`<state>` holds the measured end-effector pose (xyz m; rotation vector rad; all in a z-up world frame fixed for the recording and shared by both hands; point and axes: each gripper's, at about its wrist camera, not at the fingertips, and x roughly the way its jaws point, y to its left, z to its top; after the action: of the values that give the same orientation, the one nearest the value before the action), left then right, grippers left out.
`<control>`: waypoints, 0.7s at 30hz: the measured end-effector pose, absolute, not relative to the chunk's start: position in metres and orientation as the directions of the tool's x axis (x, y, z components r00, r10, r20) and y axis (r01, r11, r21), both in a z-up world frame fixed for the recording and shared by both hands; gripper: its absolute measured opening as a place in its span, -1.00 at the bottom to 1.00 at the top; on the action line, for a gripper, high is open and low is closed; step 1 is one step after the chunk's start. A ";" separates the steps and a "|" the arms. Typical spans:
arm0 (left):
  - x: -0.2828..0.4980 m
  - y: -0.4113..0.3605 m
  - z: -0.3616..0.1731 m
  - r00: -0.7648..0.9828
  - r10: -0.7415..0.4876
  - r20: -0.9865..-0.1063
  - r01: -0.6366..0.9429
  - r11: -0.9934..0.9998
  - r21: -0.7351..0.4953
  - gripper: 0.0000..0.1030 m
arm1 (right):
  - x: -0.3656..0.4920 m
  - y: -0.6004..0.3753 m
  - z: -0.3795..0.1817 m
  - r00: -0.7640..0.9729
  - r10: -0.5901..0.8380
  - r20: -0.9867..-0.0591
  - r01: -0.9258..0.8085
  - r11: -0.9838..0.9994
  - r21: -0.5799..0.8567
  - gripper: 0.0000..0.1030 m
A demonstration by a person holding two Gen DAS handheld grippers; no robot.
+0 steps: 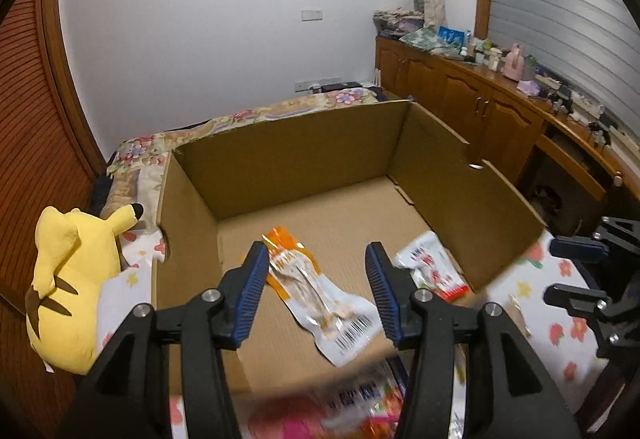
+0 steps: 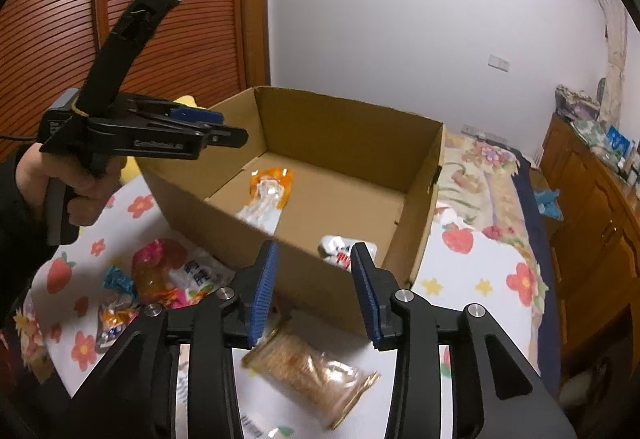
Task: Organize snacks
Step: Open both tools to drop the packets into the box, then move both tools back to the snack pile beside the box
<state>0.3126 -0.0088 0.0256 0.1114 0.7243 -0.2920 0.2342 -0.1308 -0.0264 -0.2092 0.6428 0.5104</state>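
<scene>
Orange-and-clear sachet I see flat on box floor, long axis diagonal, orange end toward far wall, my left gripper and right gripper both released, empty.

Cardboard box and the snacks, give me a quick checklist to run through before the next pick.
1. Left claw empty, pads apart: ok.
2. Right claw empty, pads apart: ok.
3. Orange packet lying flat on the floor of the cardboard box: ok.
4. White and red packet inside the box, near its right wall: ok.
5. All snacks boxed: not ok. The clear biscuit packet lies on the flowered sheet below the right claw, and the pile of colourful packets lies beside the box.
6. Number of packets in that pile: cannot tell, they overlap and blur.
</scene>
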 end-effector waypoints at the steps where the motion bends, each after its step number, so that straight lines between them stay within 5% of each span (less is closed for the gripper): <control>1: 0.302 -0.008 0.027 0.714 -0.231 -0.661 0.304 0.953 -0.004 0.01 | 0.231 -0.132 -0.027 0.683 0.390 -0.618 -0.513 0.858 -0.026 -0.19; 8: 0.240 -0.001 0.022 0.719 -0.255 -0.646 0.330 0.944 -0.005 0.18 | 0.190 -0.135 -0.043 0.672 0.394 -0.627 -0.503 0.864 0.005 0.05; 21: 0.169 0.018 -0.027 0.696 -0.253 -0.672 0.316 0.948 -0.030 0.27 | 0.153 -0.117 -0.101 0.601 0.407 -0.688 -0.524 0.851 0.046 0.12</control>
<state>0.1687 0.0182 -0.0267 0.0905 0.7356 -0.3179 0.1528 -0.1167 -0.1010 -0.1667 0.7527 0.5422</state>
